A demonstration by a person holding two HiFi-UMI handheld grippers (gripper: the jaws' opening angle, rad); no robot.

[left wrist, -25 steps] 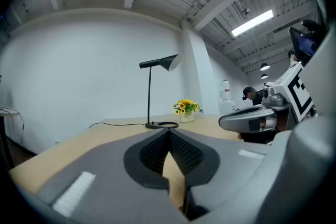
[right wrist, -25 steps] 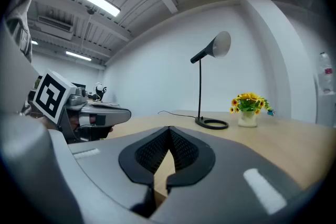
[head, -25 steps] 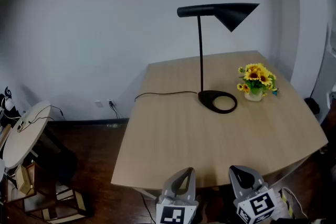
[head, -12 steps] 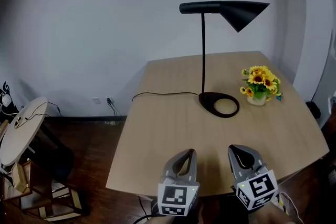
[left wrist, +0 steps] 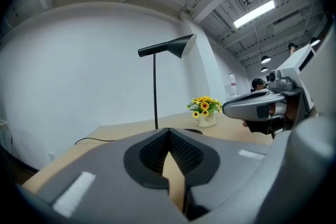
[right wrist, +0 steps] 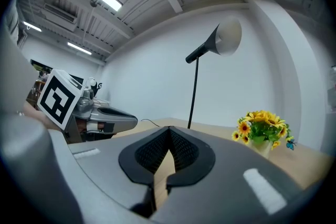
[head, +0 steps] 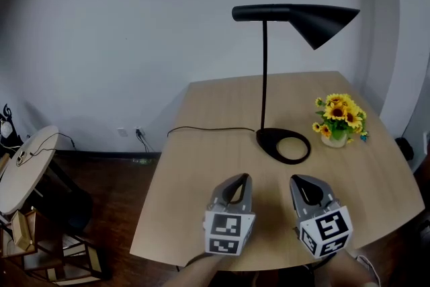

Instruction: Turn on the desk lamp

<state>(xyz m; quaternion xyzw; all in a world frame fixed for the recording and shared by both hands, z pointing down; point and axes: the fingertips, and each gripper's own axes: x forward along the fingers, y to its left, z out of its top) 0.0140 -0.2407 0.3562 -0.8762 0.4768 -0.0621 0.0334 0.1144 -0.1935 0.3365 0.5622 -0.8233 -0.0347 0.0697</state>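
While left tool (head: 236, 179) and right tool (head: 304, 181) hover above near tabletop (head: 195, 171), each pinched together on nothing, approach in hand. Lamp (head: 265, 77) stands farther back, apparently unlit. Next: reach forward, find switch, unseen here.

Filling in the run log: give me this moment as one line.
left tool shut, empty | right tool shut, empty | both above table near edge | desk lamp untouched
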